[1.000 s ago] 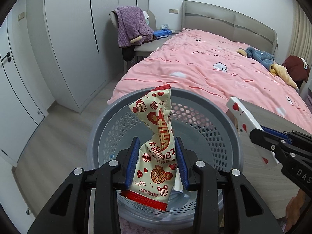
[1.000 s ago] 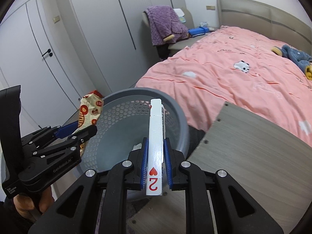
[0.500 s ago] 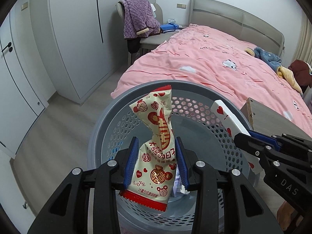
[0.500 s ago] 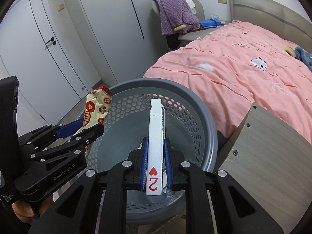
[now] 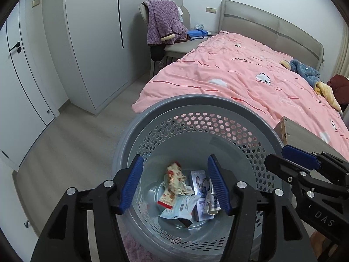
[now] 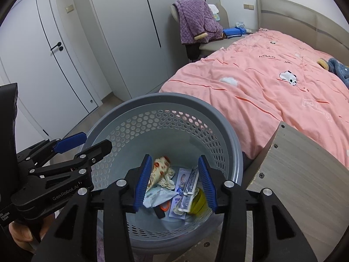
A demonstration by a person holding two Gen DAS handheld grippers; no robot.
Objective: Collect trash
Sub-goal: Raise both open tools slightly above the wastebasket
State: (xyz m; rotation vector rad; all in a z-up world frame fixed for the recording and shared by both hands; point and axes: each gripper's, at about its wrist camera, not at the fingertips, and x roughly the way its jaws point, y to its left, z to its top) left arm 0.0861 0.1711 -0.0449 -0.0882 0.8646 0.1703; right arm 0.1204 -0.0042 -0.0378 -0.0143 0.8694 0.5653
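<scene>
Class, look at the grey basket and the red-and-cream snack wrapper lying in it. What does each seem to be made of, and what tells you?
Basket: probably moulded plastic, matte grey; a smooth rolled rim and neat hexagonal holes through its wall. Snack wrapper: likely thin printed plastic film, slightly glossy; it lies crumpled and creased with a crimped red end.

The left hand-held gripper (image 5: 175, 184) points steeply downward, jaws opening with nothing pressed between them. Just beside it, the right hand-held gripper (image 6: 174, 181) does likewise, also gripping nothing.

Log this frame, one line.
left gripper: opening, empty | right gripper: opening, empty | snack wrapper: in basket
</scene>
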